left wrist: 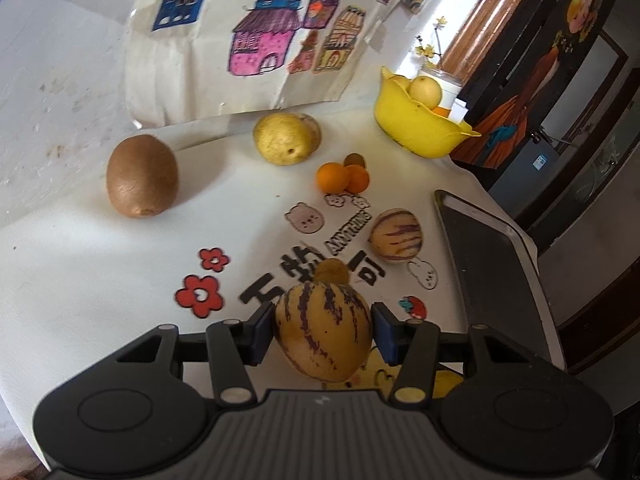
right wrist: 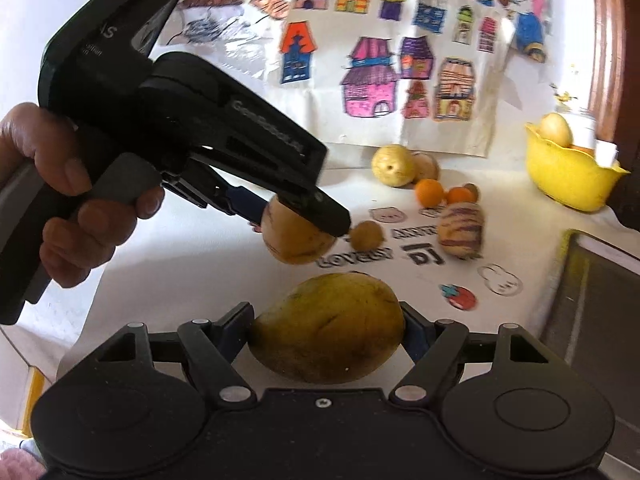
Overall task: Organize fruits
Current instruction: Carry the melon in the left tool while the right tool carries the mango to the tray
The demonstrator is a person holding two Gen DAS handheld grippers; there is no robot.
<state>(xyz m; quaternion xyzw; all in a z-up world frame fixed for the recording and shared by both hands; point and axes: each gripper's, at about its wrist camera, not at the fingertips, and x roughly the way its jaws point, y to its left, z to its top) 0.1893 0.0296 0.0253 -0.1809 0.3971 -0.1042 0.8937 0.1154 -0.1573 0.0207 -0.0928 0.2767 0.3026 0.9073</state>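
My left gripper [left wrist: 323, 334] is shut on a yellow purple-striped melon [left wrist: 323, 330] and holds it above the white table; it also shows in the right wrist view [right wrist: 298, 236]. My right gripper [right wrist: 326, 338] is shut on a yellow mango [right wrist: 326, 338]. On the table lie a second striped melon [left wrist: 395, 238], a big kiwi [left wrist: 141, 176], a small kiwi [left wrist: 331, 271], a yellow pear [left wrist: 283, 139] and two oranges [left wrist: 342, 177]. A yellow bowl [left wrist: 416, 128] at the back right holds a pear and other fruit.
A dark metal tray [left wrist: 488, 264] lies at the table's right edge. A sheet of coloured house drawings [left wrist: 256, 40] hangs at the back. Stickers and lettering mark the tablecloth. Dark furniture stands beyond the right edge.
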